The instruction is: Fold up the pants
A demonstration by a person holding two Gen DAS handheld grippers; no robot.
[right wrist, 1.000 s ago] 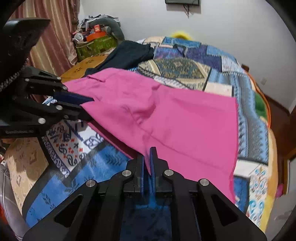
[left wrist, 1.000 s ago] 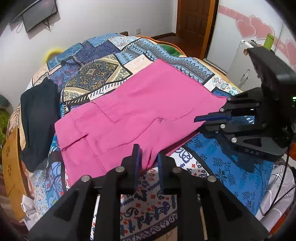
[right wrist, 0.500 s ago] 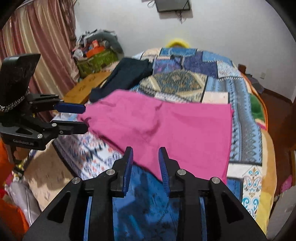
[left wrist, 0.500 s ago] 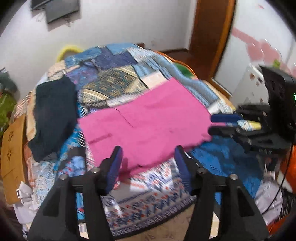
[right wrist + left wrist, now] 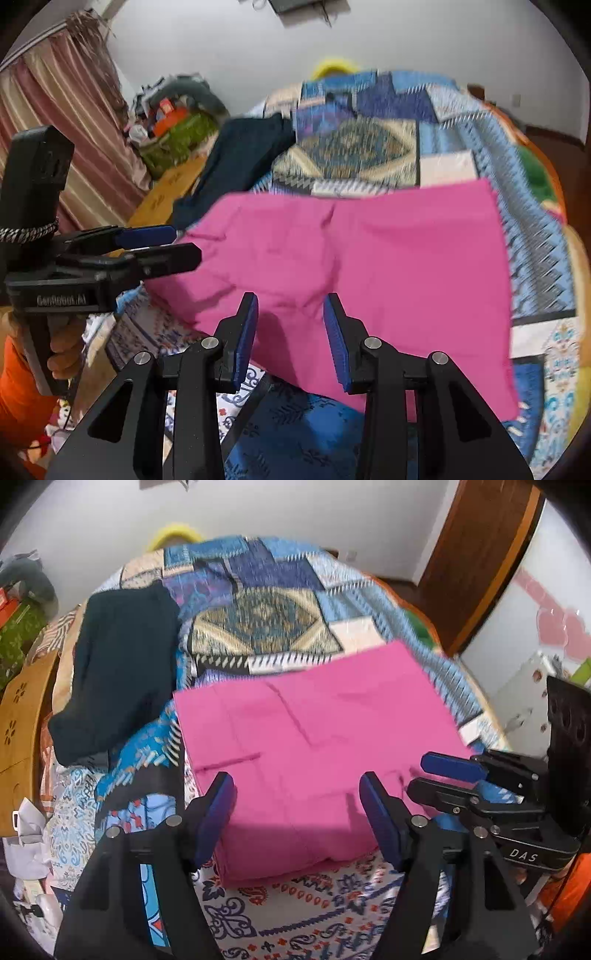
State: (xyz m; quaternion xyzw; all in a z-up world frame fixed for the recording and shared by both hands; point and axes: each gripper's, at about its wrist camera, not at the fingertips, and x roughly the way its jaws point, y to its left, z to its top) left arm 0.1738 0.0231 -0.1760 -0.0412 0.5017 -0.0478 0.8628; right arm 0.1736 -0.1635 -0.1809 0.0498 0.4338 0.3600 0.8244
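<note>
Pink pants (image 5: 314,746) lie folded flat on the near part of the bed, over the patterned quilt (image 5: 258,620); far half of both views is motion-blurred, quilt detail hard to read. Dark garment (image 5: 118,672) lies beside the pants, w/ a wooden board (image 5: 18,716) off the bed edge. Left tongs (image 5: 297,806) spread wide above the pants' near edge, holding nothing. Right tongs (image 5: 291,328) also spread, empty, just over the fabric.

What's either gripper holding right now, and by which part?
Nothing. The left gripper and right gripper are both open and empty above the near edge of the folded pink fabric pants, which lie free on the patterned patchwork bedspread.
</note>
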